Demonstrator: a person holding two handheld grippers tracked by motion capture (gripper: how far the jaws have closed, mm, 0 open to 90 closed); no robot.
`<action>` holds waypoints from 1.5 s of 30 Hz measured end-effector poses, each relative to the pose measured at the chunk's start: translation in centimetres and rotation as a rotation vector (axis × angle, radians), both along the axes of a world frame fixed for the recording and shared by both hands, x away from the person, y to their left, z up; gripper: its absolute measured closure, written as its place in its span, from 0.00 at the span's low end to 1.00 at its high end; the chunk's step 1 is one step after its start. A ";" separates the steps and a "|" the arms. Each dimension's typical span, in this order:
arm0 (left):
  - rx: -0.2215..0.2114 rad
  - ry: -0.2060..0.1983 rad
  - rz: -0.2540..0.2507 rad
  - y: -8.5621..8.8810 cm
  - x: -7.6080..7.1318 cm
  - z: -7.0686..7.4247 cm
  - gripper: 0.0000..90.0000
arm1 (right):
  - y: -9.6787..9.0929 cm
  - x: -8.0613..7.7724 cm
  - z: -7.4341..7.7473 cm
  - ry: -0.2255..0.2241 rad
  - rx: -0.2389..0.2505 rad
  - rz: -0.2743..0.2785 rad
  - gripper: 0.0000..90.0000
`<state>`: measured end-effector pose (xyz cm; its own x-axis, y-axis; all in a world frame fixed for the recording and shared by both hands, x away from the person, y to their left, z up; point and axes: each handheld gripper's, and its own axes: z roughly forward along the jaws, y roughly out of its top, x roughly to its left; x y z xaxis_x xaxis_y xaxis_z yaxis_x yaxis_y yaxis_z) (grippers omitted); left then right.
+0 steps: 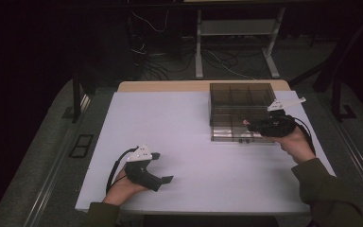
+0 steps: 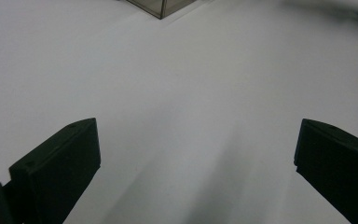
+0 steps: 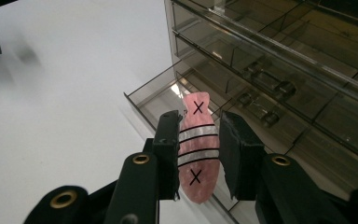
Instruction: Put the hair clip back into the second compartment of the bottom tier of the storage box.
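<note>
Right hand-held gripper (image 3: 196, 156): clamped on pink fish piece (image 3: 195, 151), over open drawer (image 3: 161, 95).
Left hand-held gripper (image 1: 163, 168): jaws apart, empty.
Risk: piece could slip, missing the drawer.

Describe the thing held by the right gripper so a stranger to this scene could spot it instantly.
Start at the smoky transparent drawer box on the far right part of the white table. At its front, over an open drawer, the right gripper clamps a small pink fish-shaped piece. It is the sole pink thing here, with white and black stripes across its middle and two black X marks.
</note>
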<state>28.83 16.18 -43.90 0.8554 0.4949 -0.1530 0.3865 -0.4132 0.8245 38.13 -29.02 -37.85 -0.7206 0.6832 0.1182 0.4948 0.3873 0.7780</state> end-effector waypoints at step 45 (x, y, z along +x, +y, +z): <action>0.009 -0.003 -0.007 -0.1 0.0 -0.1 0.00 | 1.6 3.4 -2.7 0.046 -0.060 -0.003 0.75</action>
